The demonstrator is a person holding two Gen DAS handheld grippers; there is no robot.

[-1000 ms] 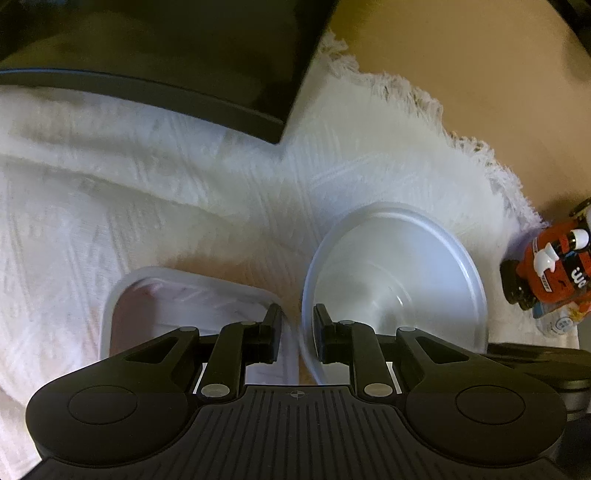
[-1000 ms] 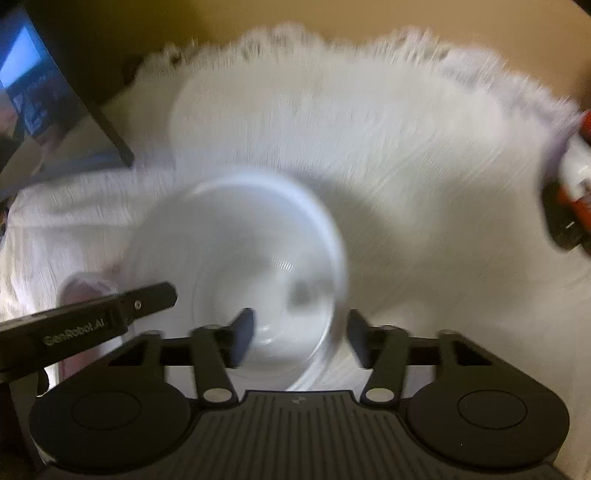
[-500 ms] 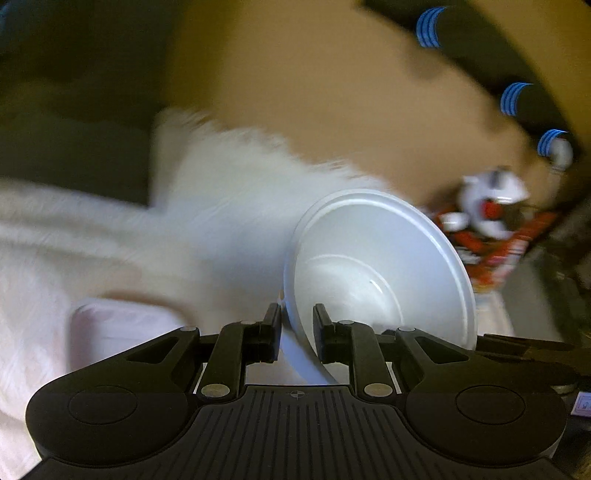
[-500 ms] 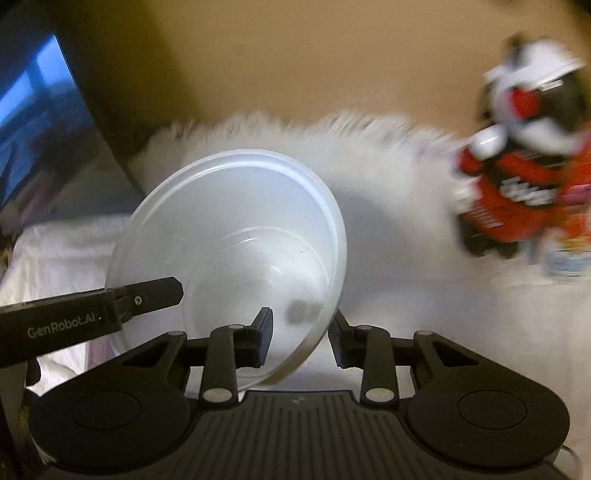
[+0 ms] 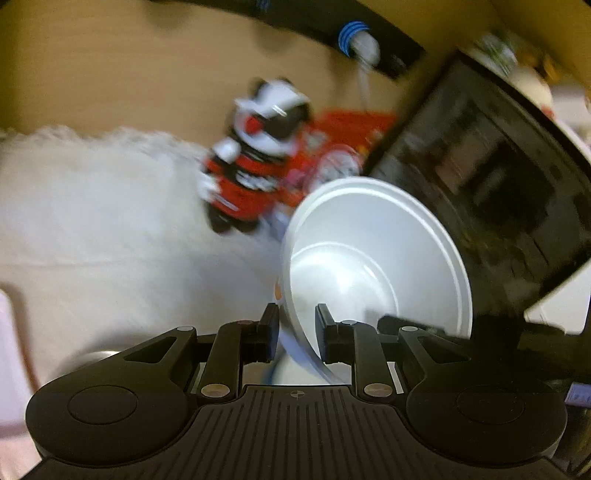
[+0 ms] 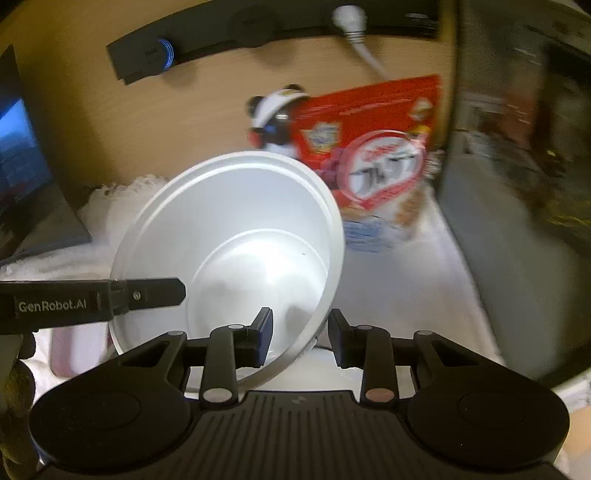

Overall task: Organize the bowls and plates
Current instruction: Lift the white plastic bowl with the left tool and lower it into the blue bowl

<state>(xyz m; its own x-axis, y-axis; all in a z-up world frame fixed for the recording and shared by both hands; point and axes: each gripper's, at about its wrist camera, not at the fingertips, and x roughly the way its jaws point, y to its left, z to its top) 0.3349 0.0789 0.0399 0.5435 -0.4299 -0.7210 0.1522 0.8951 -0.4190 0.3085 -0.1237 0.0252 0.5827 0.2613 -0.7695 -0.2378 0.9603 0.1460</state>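
A white bowl [image 5: 369,258] hangs tilted above the white cloth [image 5: 92,221], held from both sides. My left gripper [image 5: 297,332] has the bowl's left rim between its fingers; its jaws are opening, though the pads still look to be touching the wall. In the right wrist view the same bowl [image 6: 229,229] fills the middle, and my right gripper [image 6: 301,336] is shut on its right rim. A finger of the left gripper [image 6: 147,295] reaches in from the left. A pale pink square container [image 6: 74,347] lies on the cloth below.
A red, white and black toy figure [image 5: 258,166] and a red snack bag [image 6: 369,147] stand by the wooden wall. A black appliance [image 5: 480,184] looms on the right. A screen [image 6: 18,166] is at the far left, a black power strip [image 6: 258,29] on the wall.
The bowl rose off the cloth and swung right toward the toy and the black appliance. The right gripper closed onto its rim. The left fingers now stand slightly wider apart.
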